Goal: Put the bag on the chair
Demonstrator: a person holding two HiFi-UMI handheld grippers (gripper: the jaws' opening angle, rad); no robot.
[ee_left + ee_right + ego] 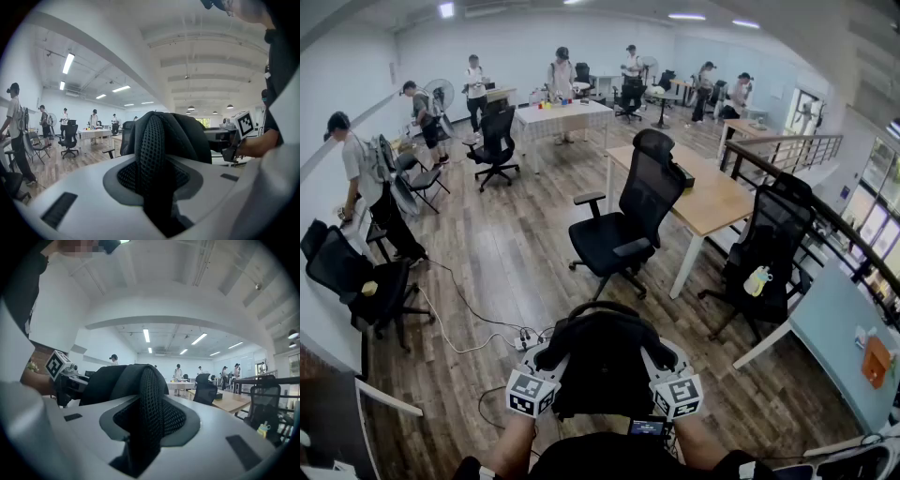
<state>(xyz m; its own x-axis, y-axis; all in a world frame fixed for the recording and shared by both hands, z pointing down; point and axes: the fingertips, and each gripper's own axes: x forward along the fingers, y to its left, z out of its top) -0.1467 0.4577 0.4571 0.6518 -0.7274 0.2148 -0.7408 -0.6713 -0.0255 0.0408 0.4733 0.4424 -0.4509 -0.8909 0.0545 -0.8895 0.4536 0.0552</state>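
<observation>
A black backpack hangs in front of me, held up off the floor by both grippers. My left gripper is shut on one black mesh shoulder strap, which fills the gap between its jaws. My right gripper is shut on the other mesh strap in the same way. Each gripper view shows the bag's body behind the strap, with the other gripper beyond it. A black office chair stands with its seat bare a short way ahead of the bag, beside a wooden desk.
The wooden desk runs to the right of the chair. Another black chair at the right carries a small pale yellow item. A third chair stands at the left. A power strip with cables lies on the floor. Several people stand at the far tables.
</observation>
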